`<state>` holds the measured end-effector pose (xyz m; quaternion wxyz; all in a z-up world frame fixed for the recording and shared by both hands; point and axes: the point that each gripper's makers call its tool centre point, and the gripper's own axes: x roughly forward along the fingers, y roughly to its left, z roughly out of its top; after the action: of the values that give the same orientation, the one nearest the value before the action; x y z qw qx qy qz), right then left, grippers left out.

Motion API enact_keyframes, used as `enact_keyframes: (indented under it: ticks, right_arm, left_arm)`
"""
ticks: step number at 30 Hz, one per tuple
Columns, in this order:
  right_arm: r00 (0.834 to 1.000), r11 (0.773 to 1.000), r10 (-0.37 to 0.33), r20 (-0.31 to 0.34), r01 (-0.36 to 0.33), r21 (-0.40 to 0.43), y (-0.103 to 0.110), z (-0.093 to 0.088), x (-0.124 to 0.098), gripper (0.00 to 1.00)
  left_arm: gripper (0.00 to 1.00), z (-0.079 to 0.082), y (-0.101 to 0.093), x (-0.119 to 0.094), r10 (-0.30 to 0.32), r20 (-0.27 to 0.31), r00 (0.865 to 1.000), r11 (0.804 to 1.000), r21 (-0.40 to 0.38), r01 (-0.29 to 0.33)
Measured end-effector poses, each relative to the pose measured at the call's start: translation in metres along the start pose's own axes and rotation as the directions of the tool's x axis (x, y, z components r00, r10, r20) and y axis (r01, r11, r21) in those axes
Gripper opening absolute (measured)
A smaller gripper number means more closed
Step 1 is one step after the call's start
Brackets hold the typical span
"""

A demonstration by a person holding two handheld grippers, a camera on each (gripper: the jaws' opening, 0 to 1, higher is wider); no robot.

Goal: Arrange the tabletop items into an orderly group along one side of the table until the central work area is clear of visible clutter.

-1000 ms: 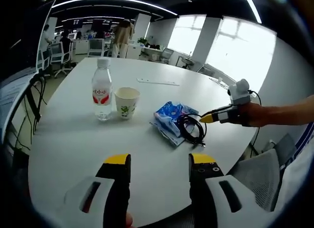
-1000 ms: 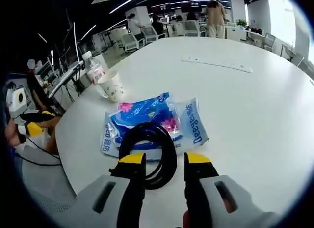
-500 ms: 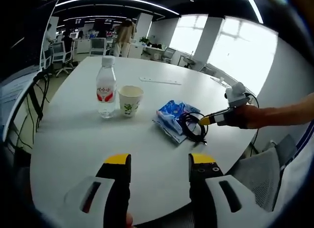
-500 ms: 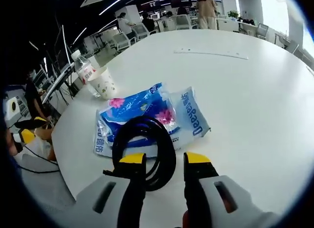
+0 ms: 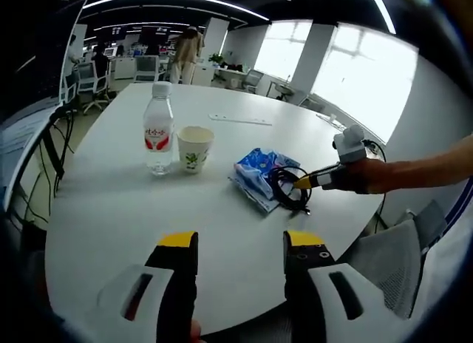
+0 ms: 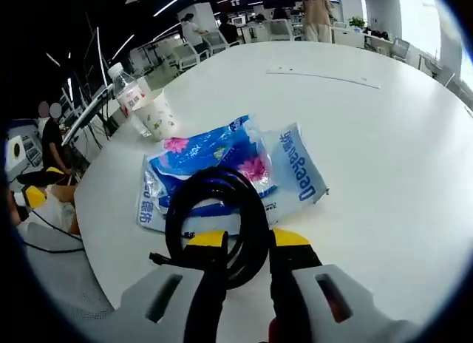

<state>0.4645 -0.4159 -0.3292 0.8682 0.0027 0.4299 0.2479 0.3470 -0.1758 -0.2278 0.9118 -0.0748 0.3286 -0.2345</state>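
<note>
A round white surface (image 5: 111, 202) carries a small cluster near its middle; a clear water bottle (image 5: 158, 138) with a red label stands upright, and just beside it a paper cup (image 5: 194, 148) printed with a green motif, upright too; what the cup holds cannot be told from here; further along lies a blue tissue pack (image 5: 259, 174), flat, with a coil of black cable (image 5: 288, 189) resting partly on it and partly on the bare surface; a long pale strip (image 5: 239, 120) lies well apart toward the far side; office chairs, desks and a standing person fill the room behind, and a grey chair (image 5: 392, 265) sits near the surface's edge.

The left tongs (image 5: 240, 243) hover over a bare stretch of the surface, yellow tips set wide apart, touching nothing and holding nothing; the bottle and cup lie well ahead of them.

In the right gripper view the right tongs (image 6: 247, 241) have their jaws drawn narrow around the near arc of the black cable (image 6: 214, 219), the loop passing between the yellow tips; whether they truly pinch it or only straddle it cannot be told; the coil's far half lies over the blue tissue pack (image 6: 222, 165), which sits flat beside a second pale blue packet (image 6: 295, 169); the bottle (image 6: 129, 99) and cup (image 6: 159, 114) stand beyond, close together near the surface's rim; in the left gripper view the right tongs (image 5: 303, 182) come in from the right, held by a hand (image 5: 362, 177), tips at the cable's edge.
</note>
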Motion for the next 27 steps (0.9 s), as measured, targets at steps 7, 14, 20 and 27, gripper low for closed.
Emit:
enact_keyframes:
  ticks: [7,14,20,27]
  right_arm:
    - [1.0,1.0,-0.016,0.007,0.016,0.0,-0.002,0.002,-0.001,0.08]
    - [1.0,1.0,-0.01,0.016,0.01,-0.019,0.001,0.005,-0.008,0.06]
    - [0.999,1.0,-0.004,0.038,0.005,-0.019,0.005,0.009,-0.016,0.05]
    - [0.998,0.999,0.003,0.056,0.0,-0.048,0.009,0.011,-0.027,0.05]
  left_arm:
    - [0.45,-0.002,-0.002,0.001,-0.001,0.001,1.0,1.0,-0.003,0.001]
    - [0.44,-0.002,-0.002,0.001,-0.003,0.002,1.0,1.0,0.0,0.003]
    - [0.45,0.001,-0.003,0.002,-0.007,0.005,1.0,1.0,0.009,0.007]
    - [0.46,0.004,-0.006,0.004,-0.013,0.014,1.0,1.0,0.012,0.013]
